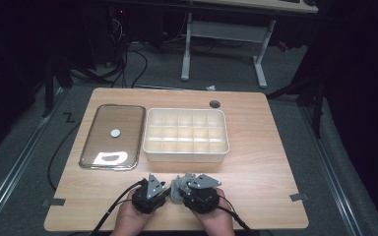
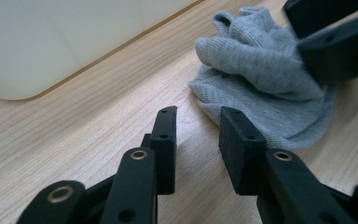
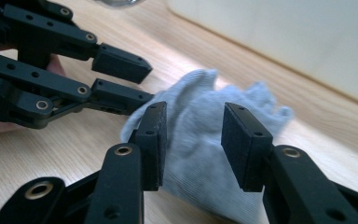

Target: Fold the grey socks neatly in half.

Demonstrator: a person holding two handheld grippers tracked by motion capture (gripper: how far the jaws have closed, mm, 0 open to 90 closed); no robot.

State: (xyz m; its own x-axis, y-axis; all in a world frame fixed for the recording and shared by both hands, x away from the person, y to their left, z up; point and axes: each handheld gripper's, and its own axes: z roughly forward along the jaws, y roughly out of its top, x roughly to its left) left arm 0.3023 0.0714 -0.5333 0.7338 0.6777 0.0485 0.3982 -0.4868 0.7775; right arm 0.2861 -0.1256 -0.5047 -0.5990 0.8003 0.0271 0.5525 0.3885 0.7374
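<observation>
Grey cloth (image 3: 200,140) lies between the right hand-held gripper's (image 3: 191,140) parted, ungripping jaws.

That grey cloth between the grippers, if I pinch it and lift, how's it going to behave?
The grey cloth lies crumpled in soft folds, so it will probably drape and sag rather than hold shape. Its ribbed knit should give the right gripper decent grip. It looks light, and would likely bunch up if pushed across the table.

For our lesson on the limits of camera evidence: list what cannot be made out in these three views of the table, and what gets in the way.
- Grey cloth, high view: mostly hidden under the right gripper.
- White divided box, both gripper views: cut off by the top edge; compartments unseen.
- Small round thing on the clear lid, high view: too small to identify.
- Cloth's near edge, right gripper view: hidden behind the gripper.
</observation>
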